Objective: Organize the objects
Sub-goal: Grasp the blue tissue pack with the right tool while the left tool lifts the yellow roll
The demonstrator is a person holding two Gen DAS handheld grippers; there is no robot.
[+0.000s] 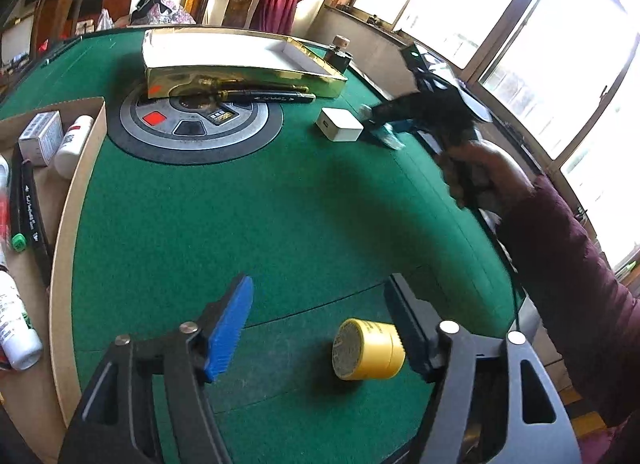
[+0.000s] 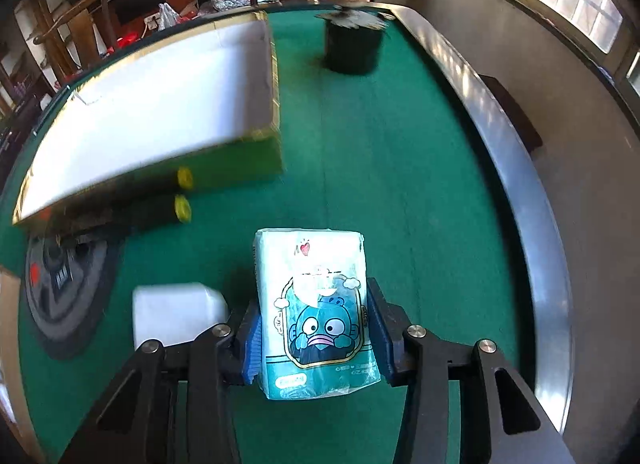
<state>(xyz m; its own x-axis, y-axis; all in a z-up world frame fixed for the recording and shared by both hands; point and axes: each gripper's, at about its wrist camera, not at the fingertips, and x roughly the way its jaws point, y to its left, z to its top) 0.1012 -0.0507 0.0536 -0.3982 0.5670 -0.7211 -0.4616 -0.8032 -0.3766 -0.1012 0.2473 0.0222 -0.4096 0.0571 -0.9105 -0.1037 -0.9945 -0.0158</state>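
Tissue pack (image 2: 316, 304) clamped in right hand-held gripper (image 2: 316, 338)

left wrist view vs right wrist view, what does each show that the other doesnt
Only the left wrist view: the yellow jar between the open left tongs, and the cardboard tray holding pens and bottles.

Only the right wrist view: the cartoon print on the tissue pack gripped by the right tongs.

Both: the gold box, the white box, the green table.

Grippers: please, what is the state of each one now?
Left gripper: open, holding nothing; yellow jar lies between its fingers.
Right gripper: closed on the tissue pack.
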